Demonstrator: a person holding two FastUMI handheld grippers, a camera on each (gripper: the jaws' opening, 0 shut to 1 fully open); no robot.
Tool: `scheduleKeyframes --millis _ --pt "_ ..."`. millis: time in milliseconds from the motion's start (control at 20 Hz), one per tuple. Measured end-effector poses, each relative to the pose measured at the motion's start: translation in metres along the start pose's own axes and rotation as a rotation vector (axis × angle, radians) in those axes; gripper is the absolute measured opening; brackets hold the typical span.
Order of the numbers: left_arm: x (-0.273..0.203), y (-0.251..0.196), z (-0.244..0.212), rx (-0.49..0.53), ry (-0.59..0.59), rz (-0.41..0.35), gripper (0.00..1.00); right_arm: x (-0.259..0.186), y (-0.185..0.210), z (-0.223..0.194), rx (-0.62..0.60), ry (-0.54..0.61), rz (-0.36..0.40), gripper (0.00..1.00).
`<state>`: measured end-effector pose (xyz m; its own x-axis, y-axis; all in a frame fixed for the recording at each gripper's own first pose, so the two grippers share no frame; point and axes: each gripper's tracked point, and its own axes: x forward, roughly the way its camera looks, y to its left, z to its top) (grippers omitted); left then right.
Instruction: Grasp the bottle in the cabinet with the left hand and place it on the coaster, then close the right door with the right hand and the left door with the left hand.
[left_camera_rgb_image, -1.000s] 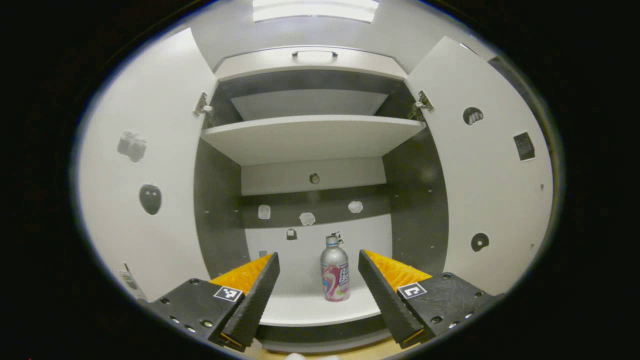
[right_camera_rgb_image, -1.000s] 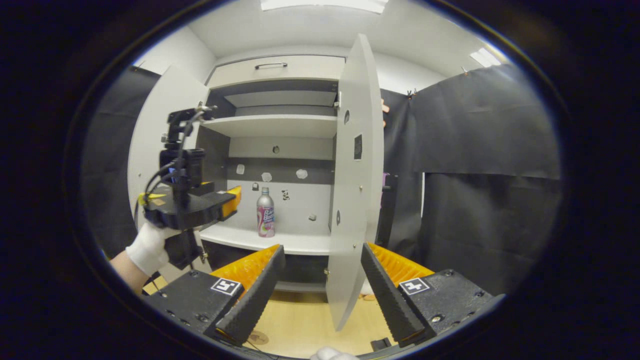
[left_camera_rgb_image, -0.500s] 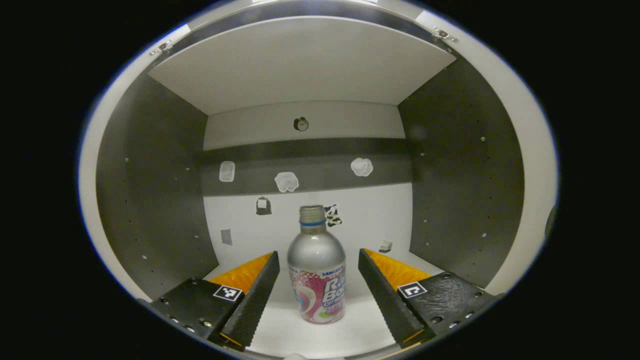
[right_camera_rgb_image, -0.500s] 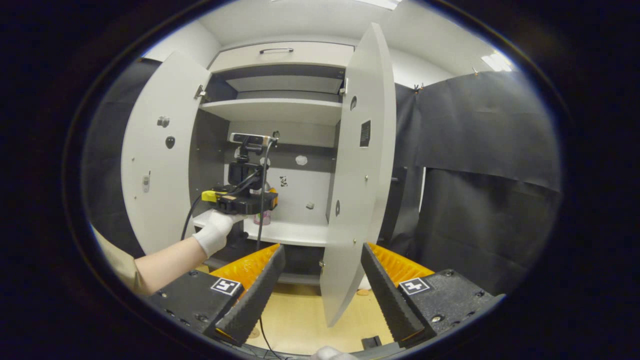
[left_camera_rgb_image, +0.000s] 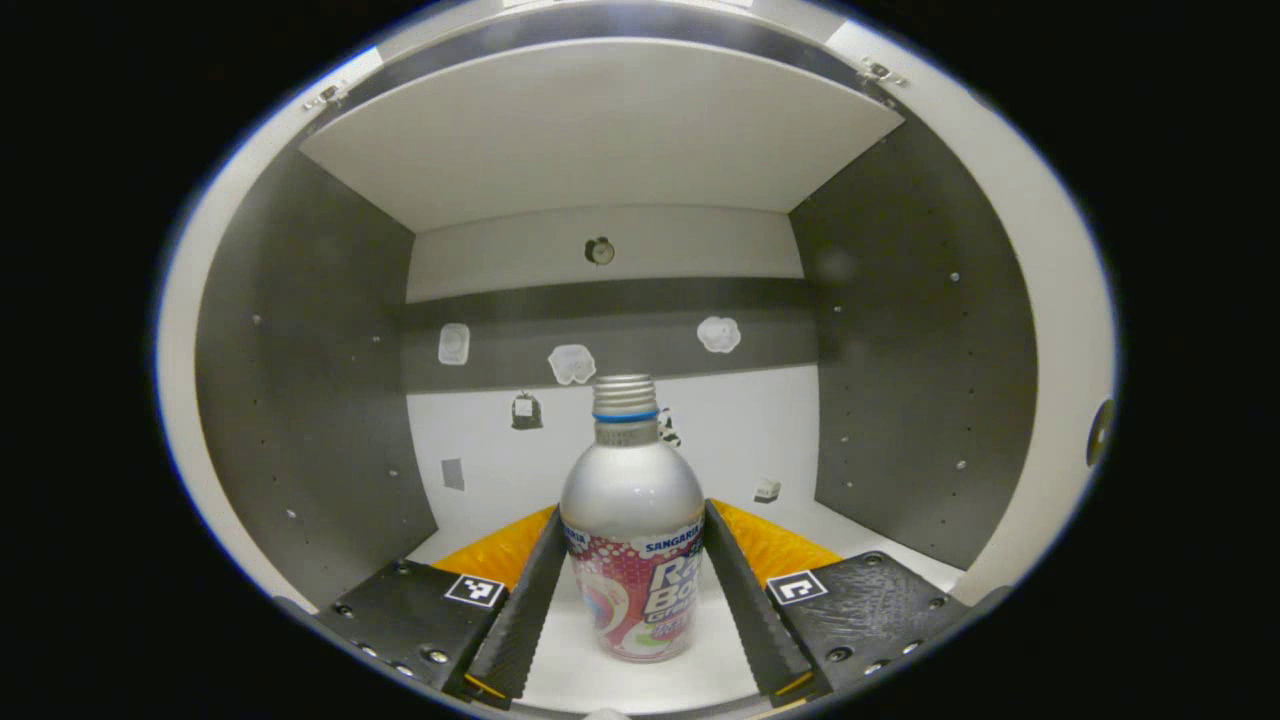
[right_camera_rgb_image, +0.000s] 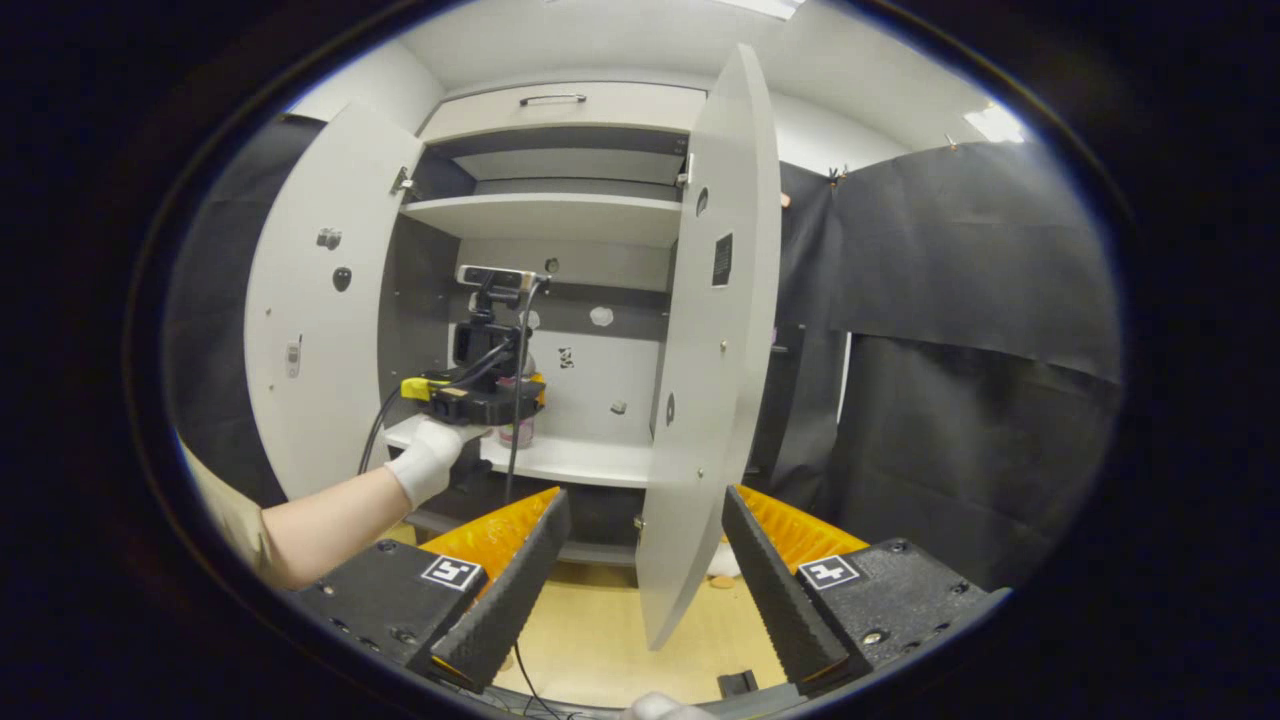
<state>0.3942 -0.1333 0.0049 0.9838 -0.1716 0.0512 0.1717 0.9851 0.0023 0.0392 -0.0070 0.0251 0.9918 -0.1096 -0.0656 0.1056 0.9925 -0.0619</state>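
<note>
A silver bottle (left_camera_rgb_image: 634, 540) with a pink label and a screw cap stands upright on the cabinet's lower shelf (left_camera_rgb_image: 640, 680). My left gripper (left_camera_rgb_image: 630, 510) is inside the cabinet, and both its fingers press on the bottle's sides. In the right gripper view, the left gripper (right_camera_rgb_image: 480, 395) is held by a white-gloved hand (right_camera_rgb_image: 425, 470) at the shelf, hiding most of the bottle (right_camera_rgb_image: 517, 432). My right gripper (right_camera_rgb_image: 643, 495) stands open in front of the cabinet, near the edge of the open right door (right_camera_rgb_image: 715, 340). The left door (right_camera_rgb_image: 315, 310) is open too.
An upper shelf (right_camera_rgb_image: 545, 215) and a drawer with a handle (right_camera_rgb_image: 560, 100) sit above. A light wooden surface (right_camera_rgb_image: 600, 640) lies below the cabinet, with a small brown round thing (right_camera_rgb_image: 720, 581) on it. Black cloth (right_camera_rgb_image: 950, 400) hangs on the right.
My left gripper went into the cabinet up to the bottle, and its fingers came together onto the bottle's sides. The right gripper has hardly moved.
</note>
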Motion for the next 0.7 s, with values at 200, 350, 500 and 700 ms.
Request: scheduleKeyframes --millis 200,350,500,700 --pt "-0.069 0.0 0.011 0.015 -0.045 -0.033 0.8 0.0 -0.001 -0.002 0.016 -0.009 0.003 1.0" --pt "-0.124 -0.003 -0.001 0.027 -0.054 -0.061 0.84 -0.003 -0.003 -0.008 0.025 -0.008 0.002 1.0" --pt "-0.181 -0.006 -0.022 0.019 -0.056 -0.086 0.8 -0.006 -0.003 -0.018 0.021 0.001 -0.003 1.0" --pt "-0.239 -0.014 -0.061 -0.021 -0.04 -0.115 0.84 -0.013 -0.004 -0.031 0.016 0.015 -0.01 1.0"
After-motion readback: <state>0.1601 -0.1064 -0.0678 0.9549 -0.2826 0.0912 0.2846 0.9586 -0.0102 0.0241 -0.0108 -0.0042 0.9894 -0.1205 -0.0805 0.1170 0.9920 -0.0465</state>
